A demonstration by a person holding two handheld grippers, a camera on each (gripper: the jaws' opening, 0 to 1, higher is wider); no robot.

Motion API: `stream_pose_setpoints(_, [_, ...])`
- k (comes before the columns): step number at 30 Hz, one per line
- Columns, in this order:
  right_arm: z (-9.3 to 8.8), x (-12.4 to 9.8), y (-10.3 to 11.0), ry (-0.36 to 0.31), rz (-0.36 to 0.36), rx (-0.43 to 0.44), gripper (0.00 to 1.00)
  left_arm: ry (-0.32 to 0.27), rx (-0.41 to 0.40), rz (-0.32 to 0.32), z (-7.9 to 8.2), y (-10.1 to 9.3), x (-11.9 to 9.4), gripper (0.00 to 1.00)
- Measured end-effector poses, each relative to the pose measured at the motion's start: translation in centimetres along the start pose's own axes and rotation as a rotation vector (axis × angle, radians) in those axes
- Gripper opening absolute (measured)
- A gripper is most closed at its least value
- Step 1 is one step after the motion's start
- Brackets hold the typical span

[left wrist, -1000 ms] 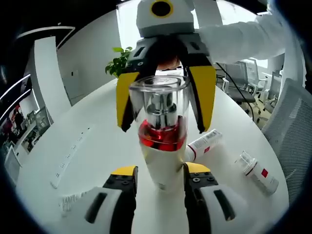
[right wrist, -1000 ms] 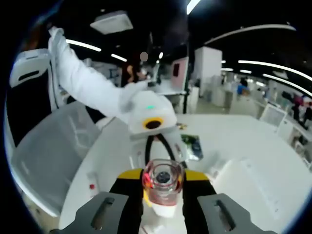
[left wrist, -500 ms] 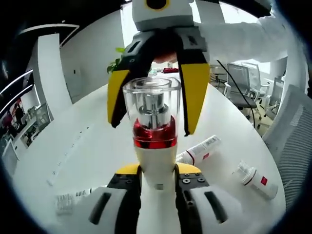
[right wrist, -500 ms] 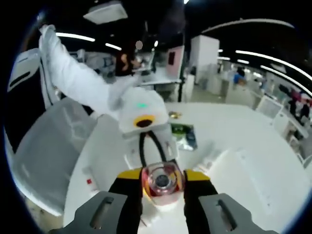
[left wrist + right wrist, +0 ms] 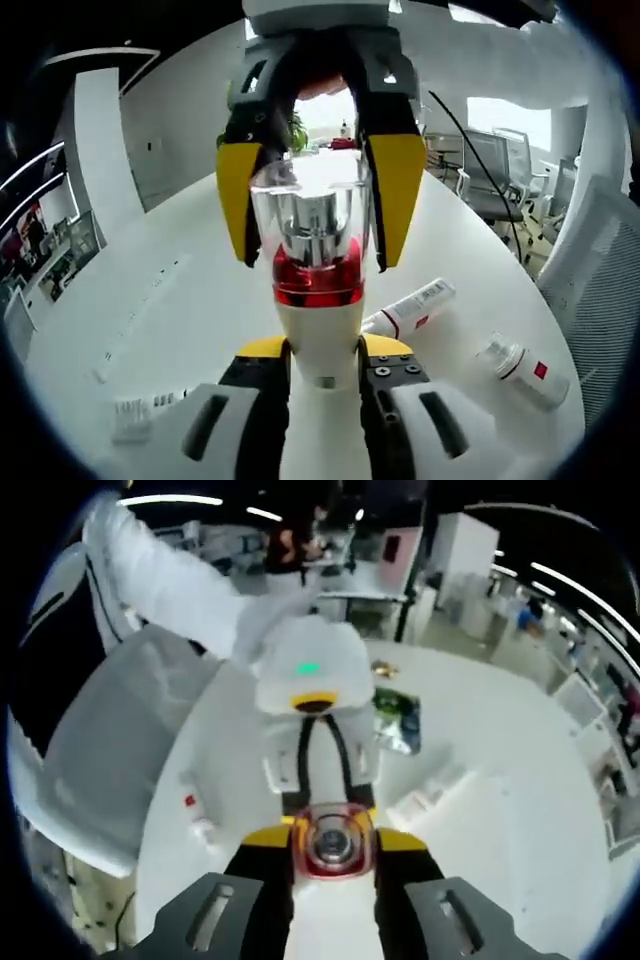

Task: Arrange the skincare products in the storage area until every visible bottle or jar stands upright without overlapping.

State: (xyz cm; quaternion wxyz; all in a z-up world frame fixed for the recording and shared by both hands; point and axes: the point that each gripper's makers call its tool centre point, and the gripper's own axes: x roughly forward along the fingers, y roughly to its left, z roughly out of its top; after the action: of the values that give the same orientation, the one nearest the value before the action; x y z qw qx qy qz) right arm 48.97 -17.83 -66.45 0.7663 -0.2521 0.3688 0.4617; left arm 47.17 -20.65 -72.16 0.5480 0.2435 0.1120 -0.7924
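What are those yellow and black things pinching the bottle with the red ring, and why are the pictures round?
Those are claws. A person holds one in each hand, and each carries a small fisheye camera, which makes the pictures round. In the left gripper view, the left claw pinches the white base of a pump bottle with a red band and clear cap. The right claw reaches in from the far side around the cap. The right gripper view looks down on the same bottle's top, between that claw's own jaws. On the round white table two more skincare bottles lie on their sides: a white tube and a small bottle with a red label.
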Motion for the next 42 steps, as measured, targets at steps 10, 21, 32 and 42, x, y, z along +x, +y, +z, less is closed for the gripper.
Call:
stream_pose_setpoints(10, [0.2,0.1,0.1,-0.012,-0.008,0.018,0.22,-0.118,-0.083,0.025,1.5,0.2,1.6,0.29])
stream_pose_setpoints(21, [-0.8,-0.9,-0.2,0.000,-0.032,0.013,0.22,-0.062,-0.037,0.015,1.7,0.5,1.8,0.28])
stream_pose_setpoints(32, [-0.4,-1.8,-1.3,-0.013,-0.036,0.040,0.22,-0.046,-0.032,-0.008,2.4,1.9,1.9,0.28])
stream_pose_setpoints(42, [1.0,0.0,1.9,-0.003,-0.020,0.020,0.22,0.001,-0.011,-0.013,0.7,-1.9,-0.4,0.28])
